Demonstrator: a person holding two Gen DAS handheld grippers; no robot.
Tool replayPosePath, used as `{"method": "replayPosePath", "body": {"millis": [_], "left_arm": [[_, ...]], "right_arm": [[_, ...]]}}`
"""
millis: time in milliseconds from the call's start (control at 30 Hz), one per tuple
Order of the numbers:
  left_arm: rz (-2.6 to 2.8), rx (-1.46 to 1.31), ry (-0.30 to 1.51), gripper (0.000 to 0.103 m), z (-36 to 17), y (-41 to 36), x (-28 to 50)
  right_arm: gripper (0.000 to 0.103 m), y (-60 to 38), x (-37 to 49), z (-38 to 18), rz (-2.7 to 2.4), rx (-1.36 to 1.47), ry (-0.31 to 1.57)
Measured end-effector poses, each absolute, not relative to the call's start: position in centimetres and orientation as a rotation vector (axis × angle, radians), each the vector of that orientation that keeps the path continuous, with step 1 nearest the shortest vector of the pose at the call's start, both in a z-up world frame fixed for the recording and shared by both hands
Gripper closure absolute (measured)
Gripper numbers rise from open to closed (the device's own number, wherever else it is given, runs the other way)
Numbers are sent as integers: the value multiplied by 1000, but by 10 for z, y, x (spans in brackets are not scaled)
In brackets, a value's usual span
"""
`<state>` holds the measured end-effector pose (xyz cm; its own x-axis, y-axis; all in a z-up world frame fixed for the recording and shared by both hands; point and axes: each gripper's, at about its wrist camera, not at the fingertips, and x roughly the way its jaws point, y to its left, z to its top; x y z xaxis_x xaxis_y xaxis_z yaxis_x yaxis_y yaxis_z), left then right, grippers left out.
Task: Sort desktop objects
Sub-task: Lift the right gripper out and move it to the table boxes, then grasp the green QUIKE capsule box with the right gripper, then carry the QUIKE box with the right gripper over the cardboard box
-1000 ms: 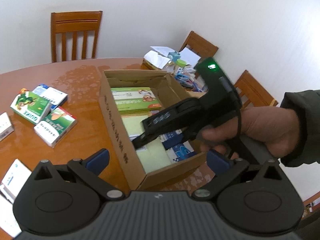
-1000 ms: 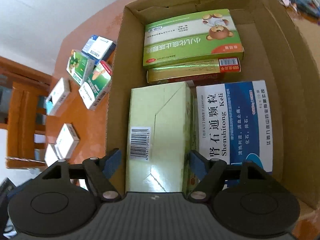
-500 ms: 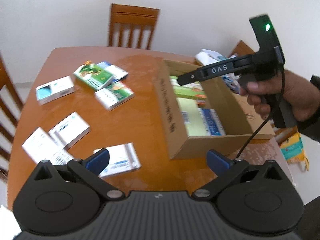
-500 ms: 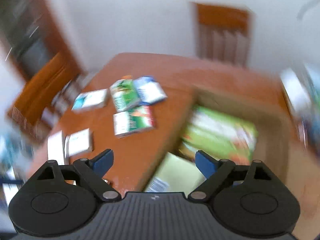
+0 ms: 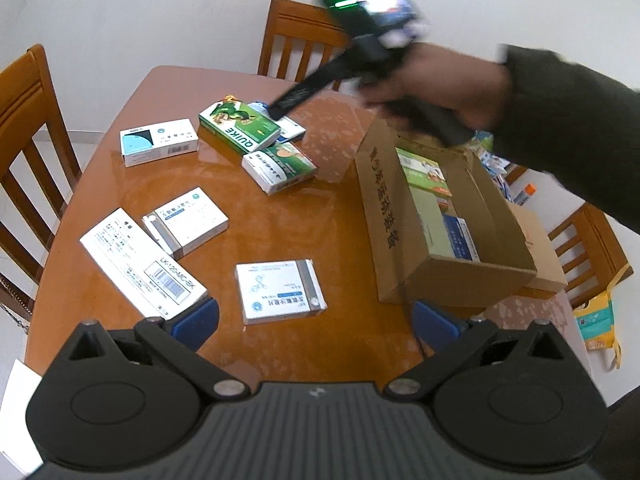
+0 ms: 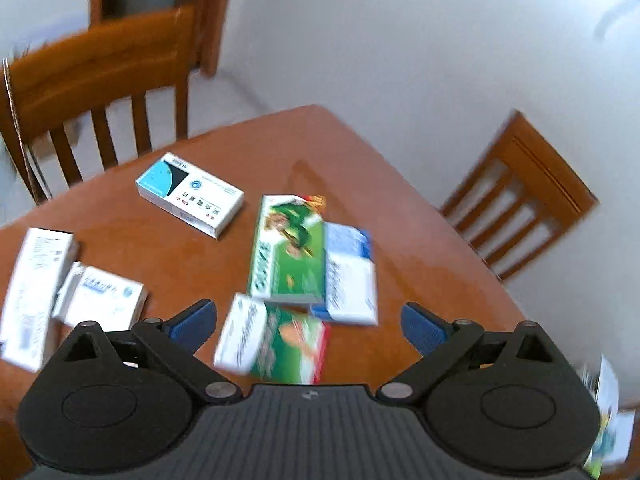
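Several medicine boxes lie on the brown wooden table (image 5: 336,224). A cardboard box (image 5: 384,224) at the right holds several packed boxes. My left gripper (image 5: 316,322) is open and empty, above the table's near edge, just behind a white box (image 5: 280,291). My right gripper (image 6: 308,322) is open and empty, hovering over a green and white box (image 6: 272,344), a green QUIKE box (image 6: 288,256) and a blue and white box (image 6: 350,276). In the left wrist view the right gripper's finger tip (image 5: 276,111) hangs over the QUIKE box (image 5: 240,126).
Wooden chairs stand at the far side (image 5: 296,40), the left (image 5: 28,128) and the right (image 5: 592,248). A long white box (image 5: 140,264), a white box (image 5: 188,220) and a blue-cornered white box (image 5: 160,142) lie left. Clutter sits behind the carton (image 5: 500,168).
My right gripper has left the cardboard box and swung left over the loose boxes. My left gripper has pulled back and higher, so more of the table shows.
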<state>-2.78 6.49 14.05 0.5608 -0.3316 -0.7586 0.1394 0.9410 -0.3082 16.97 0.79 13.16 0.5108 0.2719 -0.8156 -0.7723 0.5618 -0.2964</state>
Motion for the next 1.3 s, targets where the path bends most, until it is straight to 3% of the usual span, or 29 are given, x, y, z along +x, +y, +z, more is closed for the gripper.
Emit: {"method": "replayPosePath", "body": {"millis": [267,633,700,833,1100,1300], "left_arm": [[-268,-221,914,0,140,87,3],[-252,-252,918,0,129,112,39],[-255,-250,911,0,128,112,50],[-270,-246,903,0,127,108,65],[-330,-245,857,0,132,111,81],[-459,5,811,0,152,97,92]], "right_arm": [[2,81,236,66,632,-834,915],[7,93,252,28,607,-883,1008],[25,91,253,25,624,-876,1019],[26,84,253,22,639,-867,1013],[26,51,231,71,772,-744,934],[26,4,180,127,966,-782,886]]}}
